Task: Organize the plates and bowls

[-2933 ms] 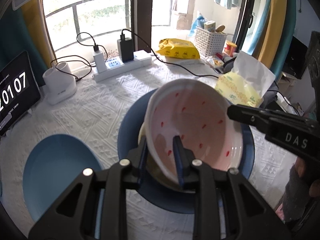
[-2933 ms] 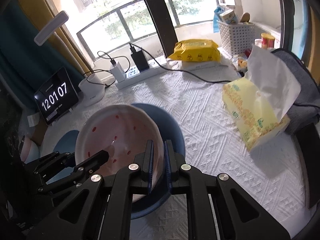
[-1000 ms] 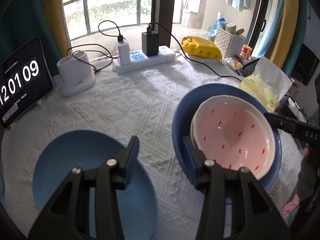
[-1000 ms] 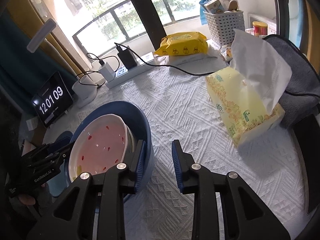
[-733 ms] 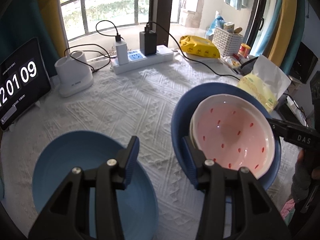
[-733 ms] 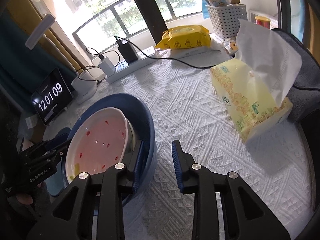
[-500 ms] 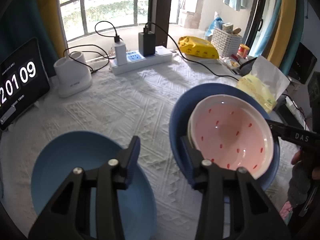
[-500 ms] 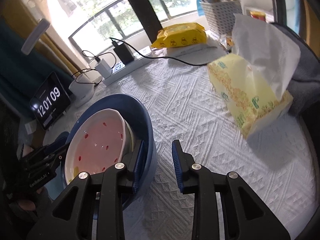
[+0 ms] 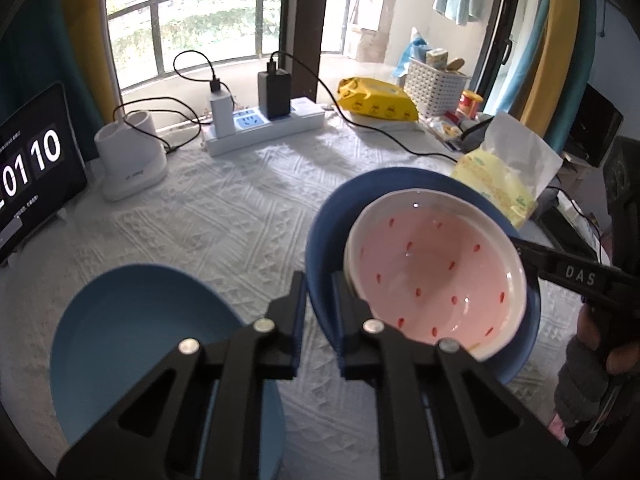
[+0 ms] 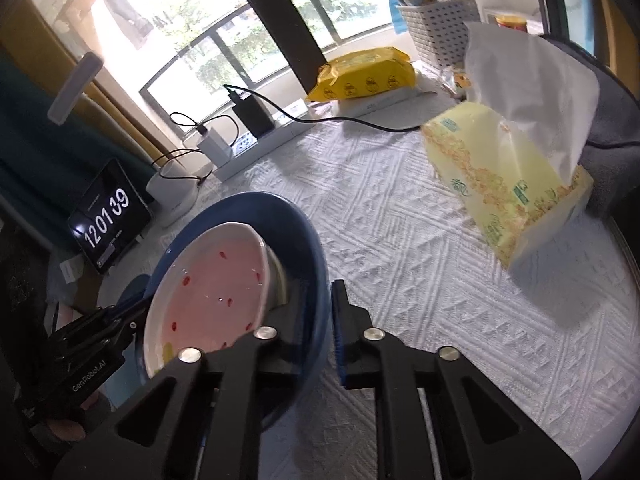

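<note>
Plates and bowls sit stacked between our two grippers: our left gripper [image 9: 319, 304] has its jaws drawn close on either side of the rim of the dark blue plate [image 9: 326, 236], at that plate's seven o'clock edge in the left wrist view, apparently clamped on it. Our right gripper [image 10: 316, 320] straddles the opposite edge of the same dark blue plate [image 10: 308, 248], one finger inside the rim and one outside, but the rim is motion-blurred there and we cannot tell whether the fingers actually pinch it. Inside the plate rests the pink bowl [image 9: 436, 272] with red flecks, nested over a paler bowl whose rim just shows beneath it; in the right wrist view the pink bowl [image 10: 212, 296] looks tilted. At eight o'clock from our left gripper, a light blue plate [image 9: 132, 340] lies flat on the white tablecloth [image 9: 224, 216], near the dark one but apart from it. Farther out, a tissue pack [image 10: 508, 184] stands at two o'clock from our right gripper, a power strip [image 9: 264, 130] lies at twelve, and a clock screen [image 9: 32, 168] stands at ten.
</note>
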Tool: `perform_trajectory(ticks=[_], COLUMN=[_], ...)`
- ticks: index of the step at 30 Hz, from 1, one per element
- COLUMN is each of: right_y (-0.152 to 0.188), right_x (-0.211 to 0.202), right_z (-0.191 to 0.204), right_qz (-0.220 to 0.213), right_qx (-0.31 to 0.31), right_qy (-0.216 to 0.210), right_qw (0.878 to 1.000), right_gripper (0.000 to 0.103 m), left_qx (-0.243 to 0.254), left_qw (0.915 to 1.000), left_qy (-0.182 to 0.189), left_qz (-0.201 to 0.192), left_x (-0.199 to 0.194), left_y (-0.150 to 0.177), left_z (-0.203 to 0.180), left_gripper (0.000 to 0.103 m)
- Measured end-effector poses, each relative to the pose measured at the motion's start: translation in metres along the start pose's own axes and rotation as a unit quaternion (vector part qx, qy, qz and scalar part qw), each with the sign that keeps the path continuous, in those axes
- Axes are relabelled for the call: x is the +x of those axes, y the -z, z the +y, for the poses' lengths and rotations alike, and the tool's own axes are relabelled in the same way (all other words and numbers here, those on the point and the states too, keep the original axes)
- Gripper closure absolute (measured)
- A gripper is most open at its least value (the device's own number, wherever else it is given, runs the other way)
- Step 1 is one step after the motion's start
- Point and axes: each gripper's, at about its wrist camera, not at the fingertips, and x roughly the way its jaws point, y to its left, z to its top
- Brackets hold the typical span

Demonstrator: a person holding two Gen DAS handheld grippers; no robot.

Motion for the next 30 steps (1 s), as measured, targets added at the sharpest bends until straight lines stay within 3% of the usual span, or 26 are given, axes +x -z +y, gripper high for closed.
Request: perform_trajectory(ticks=[30], right_y=[0.003], right_x=[-0.008], right_z=[0.000], right_qz=[-0.005], right_qx=[0.006], right_qy=[0.027], right_qw=[1.000], right_gripper=[0.092], left_qx=[0.000], left_qw=[1.0000], left_qy=[0.001], left_qz=[-0.007], left_x=[-0.004], left_y=[0.000], left_z=[-0.010], left_gripper=[0.093])
